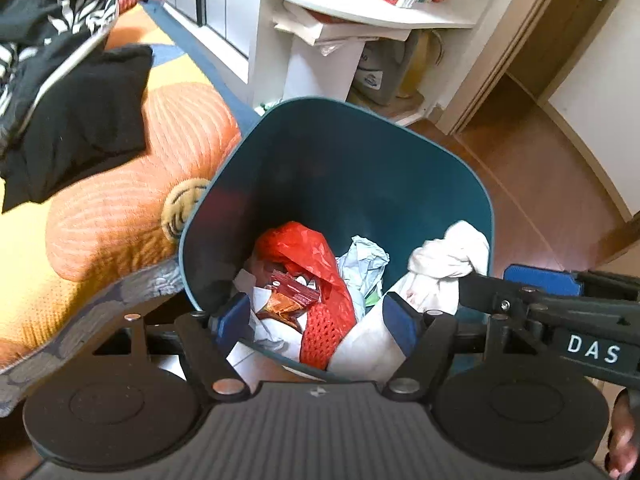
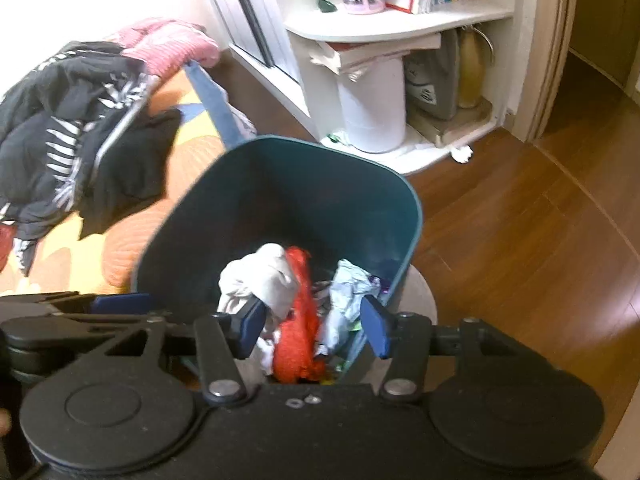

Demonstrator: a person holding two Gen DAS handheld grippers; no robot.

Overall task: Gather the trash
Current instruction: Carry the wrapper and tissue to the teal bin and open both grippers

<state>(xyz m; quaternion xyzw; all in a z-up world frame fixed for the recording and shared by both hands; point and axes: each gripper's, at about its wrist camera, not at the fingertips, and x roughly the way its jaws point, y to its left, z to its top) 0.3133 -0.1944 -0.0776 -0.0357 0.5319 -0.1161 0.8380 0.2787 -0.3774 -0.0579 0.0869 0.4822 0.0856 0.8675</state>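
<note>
Here both claws — left gripper (image 1: 316,316), right gripper (image 2: 312,328) — gape empty over the teal bin's rim (image 1: 486,200).

Smooth teal plastic bin (image 1: 344,168) on glossy wood floor (image 2: 520,232), holding crumpled paper (image 1: 366,260).

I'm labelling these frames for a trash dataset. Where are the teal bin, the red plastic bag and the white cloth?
teal bin (image 1: 352,152): left wrist view, on its inner back wall.
red plastic bag (image 1: 308,248): left wrist view, on its crumpled upper part.
white cloth (image 2: 260,276): right wrist view, on the middle of the bundle.
</note>
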